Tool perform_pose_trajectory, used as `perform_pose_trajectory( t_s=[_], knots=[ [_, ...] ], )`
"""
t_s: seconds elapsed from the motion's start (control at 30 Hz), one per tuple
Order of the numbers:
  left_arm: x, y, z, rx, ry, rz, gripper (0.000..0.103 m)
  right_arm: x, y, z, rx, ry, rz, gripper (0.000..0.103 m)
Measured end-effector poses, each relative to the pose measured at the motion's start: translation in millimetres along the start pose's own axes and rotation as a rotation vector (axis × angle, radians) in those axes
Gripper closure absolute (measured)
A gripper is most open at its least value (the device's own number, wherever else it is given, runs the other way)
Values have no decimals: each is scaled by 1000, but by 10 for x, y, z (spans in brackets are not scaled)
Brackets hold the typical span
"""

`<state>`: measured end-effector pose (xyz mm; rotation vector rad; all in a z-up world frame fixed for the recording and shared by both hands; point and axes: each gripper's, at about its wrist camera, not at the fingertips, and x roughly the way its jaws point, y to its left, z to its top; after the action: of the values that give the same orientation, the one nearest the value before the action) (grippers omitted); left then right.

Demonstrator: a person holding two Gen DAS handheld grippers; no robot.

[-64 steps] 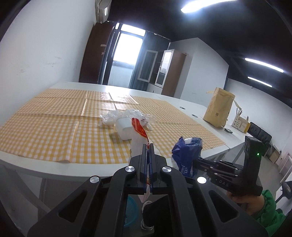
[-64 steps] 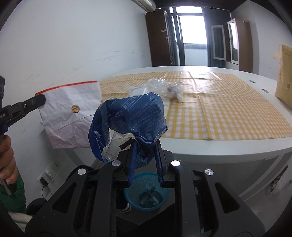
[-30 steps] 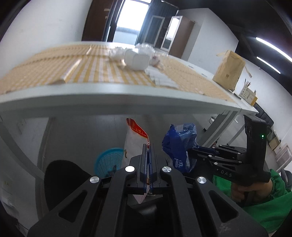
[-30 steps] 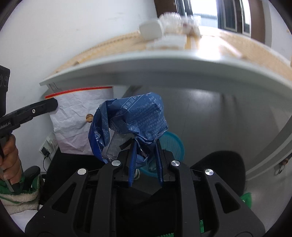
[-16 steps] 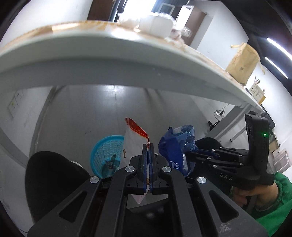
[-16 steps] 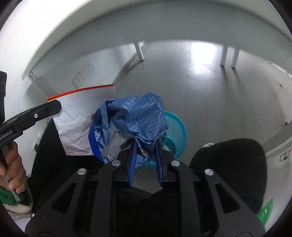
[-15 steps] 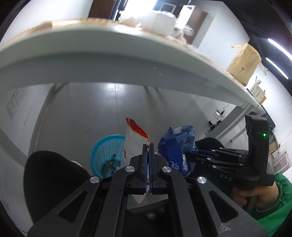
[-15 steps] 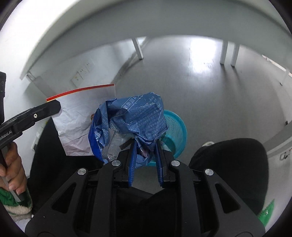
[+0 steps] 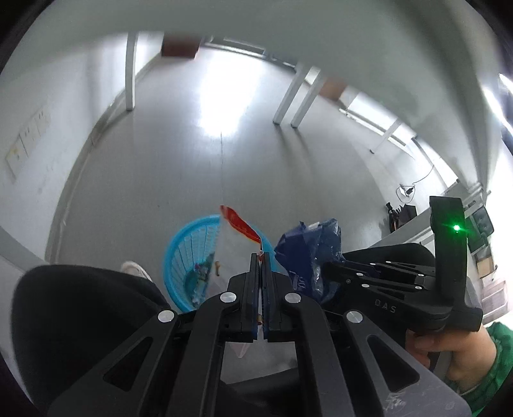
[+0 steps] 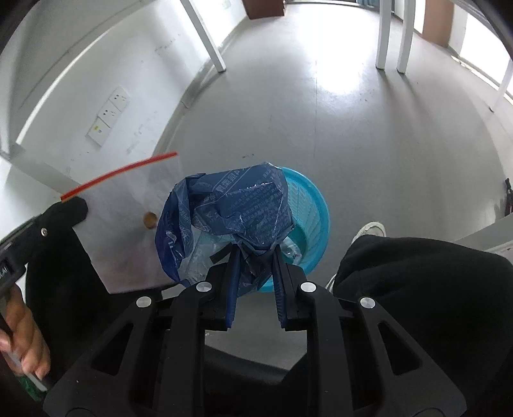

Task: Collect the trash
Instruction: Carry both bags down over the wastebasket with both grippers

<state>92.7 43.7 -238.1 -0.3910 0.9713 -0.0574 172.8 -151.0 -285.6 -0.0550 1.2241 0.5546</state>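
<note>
My left gripper (image 9: 260, 256) is shut on a clear zip bag with a red strip (image 9: 239, 224), which hangs edge-on over the blue basket (image 9: 189, 243) on the floor. In the right wrist view the same zip bag (image 10: 128, 218) hangs flat at the left from the left gripper's fingers (image 10: 69, 207). My right gripper (image 10: 255, 253) is shut on a crumpled blue plastic bag (image 10: 237, 205), held right above the blue basket (image 10: 312, 221). The blue bag (image 9: 309, 253) also shows beside the zip bag in the left wrist view. Some rubbish lies inside the basket.
Both grippers are below the white tabletop (image 9: 288, 29), over a grey floor. White table legs (image 9: 287, 96) stand further back. A person's dark trouser legs (image 10: 423, 288) and a white shoe (image 10: 368, 231) flank the basket. A wall with sockets (image 10: 109, 115) is at the left.
Both grippers have sunk from above the table to below its edge and tipped downward, each keeping its bag. The blue basket has come closer and now sits right under the bags.
</note>
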Motion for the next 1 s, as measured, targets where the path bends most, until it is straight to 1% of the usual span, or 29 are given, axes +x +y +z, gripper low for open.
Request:
perform_pose_trajectory(
  t_s=[0.03,0.13,0.27,0.37,0.63,0.73,0.9,1.0],
  knots=[
    [69,55,18,-29,17,-7,103,65,0,23,5,13,0,85],
    [271,156,77,-84,59,6,103,219,-37,76,13,44,-7,85],
    [485,115,109,-89,121,70,103,445,-71,167,34,89,-12,85],
    [610,147,135,-105,162,93,103,614,-109,224,47,123,-12,85],
    [1011,286,270,-169,219,128,103,1111,-180,384,65,206,-45,85],
    [1207,329,309,-200,255,137,103,1299,-272,448,89,242,-54,85],
    [1419,404,327,-227,289,141,103,1618,-384,534,115,299,-88,85],
    [1562,490,360,-262,315,157,103,1782,-452,558,137,331,-91,85]
  ],
)
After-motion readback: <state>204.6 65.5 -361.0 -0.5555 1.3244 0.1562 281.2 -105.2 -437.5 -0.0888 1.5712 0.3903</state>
